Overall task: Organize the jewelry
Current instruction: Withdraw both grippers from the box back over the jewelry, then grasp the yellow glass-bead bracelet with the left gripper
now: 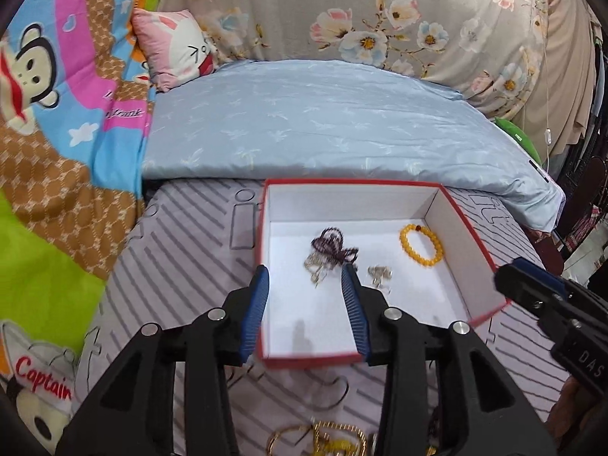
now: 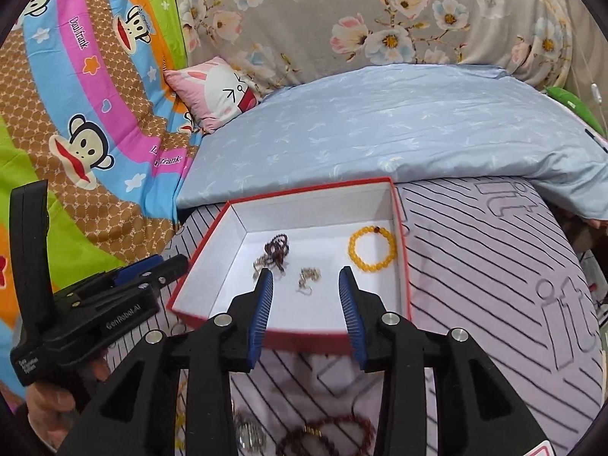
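Bedding fills the background in both wrist views: a grey floral quilt (image 1: 399, 19) at the back, a cartoon-monkey blanket (image 1: 57, 95) on the left, and a pale blue folded duvet (image 1: 323, 125) lying across the bed. Nearer the cameras is a lilac striped sheet (image 2: 494, 266), which carries a shallow red box (image 1: 471, 224) with a white interior, open at the top. A small pink rabbit-print pillow (image 2: 220, 95) sits between the monkey blanket and the blue duvet. Both grippers hover at the near edge of the box: the left gripper (image 1: 306, 277) has its jaws apart with nothing between them, and the right gripper (image 2: 306, 277) likewise has its jaws apart and holds nothing. Inside the box, a yellow bead bracelet (image 1: 421, 245) lies near the right wall, a dark purple bead strand (image 1: 332, 247) lies tangled with a silver chain (image 1: 315, 266) left of centre, and a small silver piece (image 1: 378, 275) lies between these and the bracelet, apart from both. Outside the box, on the striped sheet at the bottom edge of the views, lie gold bangles (image 1: 323, 439) and a dark red bead bracelet (image 2: 330, 435), partly hidden by the gripper bodies.
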The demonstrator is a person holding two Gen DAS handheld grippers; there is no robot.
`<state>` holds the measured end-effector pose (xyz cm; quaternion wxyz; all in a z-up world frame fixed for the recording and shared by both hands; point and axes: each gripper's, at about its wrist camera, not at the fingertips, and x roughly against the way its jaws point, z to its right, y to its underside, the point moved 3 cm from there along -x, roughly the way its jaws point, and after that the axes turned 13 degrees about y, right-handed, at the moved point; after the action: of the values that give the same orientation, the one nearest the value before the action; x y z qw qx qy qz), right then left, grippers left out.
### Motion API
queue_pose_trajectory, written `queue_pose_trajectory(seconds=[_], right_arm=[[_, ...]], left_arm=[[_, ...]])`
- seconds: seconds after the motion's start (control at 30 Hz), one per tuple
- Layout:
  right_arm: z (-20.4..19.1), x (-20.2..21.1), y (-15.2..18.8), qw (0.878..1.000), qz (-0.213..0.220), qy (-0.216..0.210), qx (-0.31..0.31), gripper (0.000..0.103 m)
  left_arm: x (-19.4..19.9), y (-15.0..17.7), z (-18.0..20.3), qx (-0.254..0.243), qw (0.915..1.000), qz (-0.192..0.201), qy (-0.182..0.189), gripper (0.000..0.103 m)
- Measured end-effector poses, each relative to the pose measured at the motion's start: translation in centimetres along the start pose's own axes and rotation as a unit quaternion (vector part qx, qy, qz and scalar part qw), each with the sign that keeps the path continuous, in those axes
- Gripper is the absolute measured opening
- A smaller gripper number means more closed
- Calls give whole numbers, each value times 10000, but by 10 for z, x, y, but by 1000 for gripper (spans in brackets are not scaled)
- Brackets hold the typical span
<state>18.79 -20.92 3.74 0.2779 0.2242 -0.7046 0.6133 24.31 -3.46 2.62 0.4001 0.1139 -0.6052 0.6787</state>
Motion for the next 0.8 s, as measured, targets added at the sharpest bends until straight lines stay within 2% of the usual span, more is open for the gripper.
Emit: queue_pose_trajectory(seconds=[0.27,0.53,0.8], right_arm=[[23,36,54,9995,-212,126,-186,36],[36,51,112,9973,-628,167,-356,36],[31,48,146,9945,-959,69,-418,36]], left_arm=[[37,61,-4,123,9996,-216,-112,39],[37,132,1,238,9970,-725,-113,44],[34,160,1,415,9960,-789,-55,44]])
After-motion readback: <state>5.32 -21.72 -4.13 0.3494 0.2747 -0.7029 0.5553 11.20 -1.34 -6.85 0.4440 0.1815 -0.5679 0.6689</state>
